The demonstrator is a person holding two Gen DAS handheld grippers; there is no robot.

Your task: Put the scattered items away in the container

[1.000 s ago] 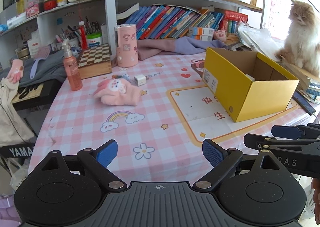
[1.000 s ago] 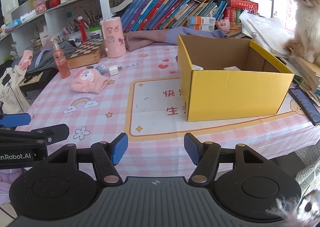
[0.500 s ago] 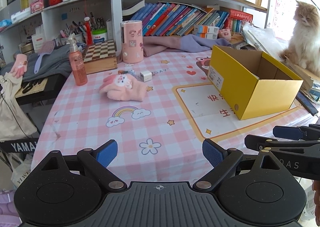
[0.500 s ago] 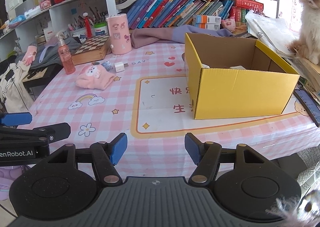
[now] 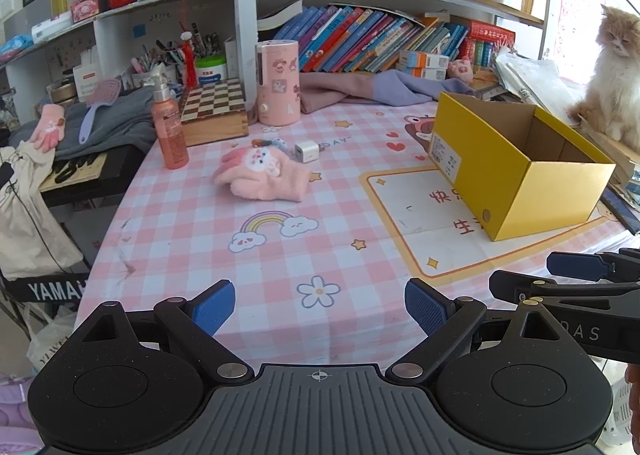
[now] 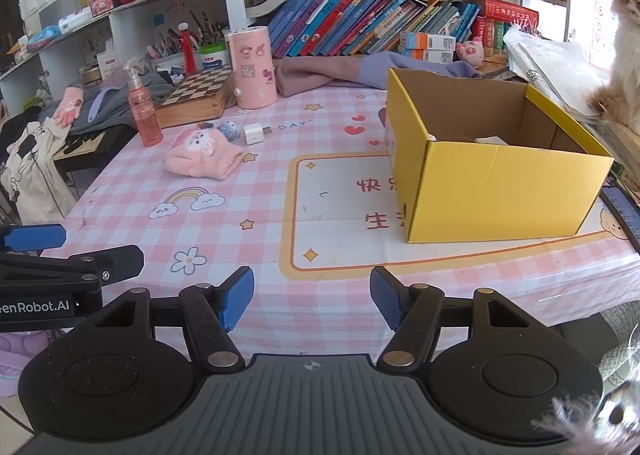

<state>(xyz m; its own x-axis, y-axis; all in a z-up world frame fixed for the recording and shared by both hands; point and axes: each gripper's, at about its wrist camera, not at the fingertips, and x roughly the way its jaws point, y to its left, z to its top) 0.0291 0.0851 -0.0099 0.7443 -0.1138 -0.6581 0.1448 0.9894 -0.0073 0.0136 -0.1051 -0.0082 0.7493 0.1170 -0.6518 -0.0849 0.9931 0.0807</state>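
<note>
Well apart — left gripper (image 5: pixel 319 305), right gripper (image 6: pixel 312 297) both agape, empty; yellow box (image 6: pixel 496 175) beside glove (image 6: pixel 204 159).

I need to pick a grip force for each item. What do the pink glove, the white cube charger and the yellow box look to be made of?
Fuzzy pink glove: soft knit or fleece, matte, slumped. Small white cube charger: hard, smooth plastic, probably; crisp edges. Open yellow box: cardboard, yellow outside, bare brown inside with a visible fold seam.
</note>
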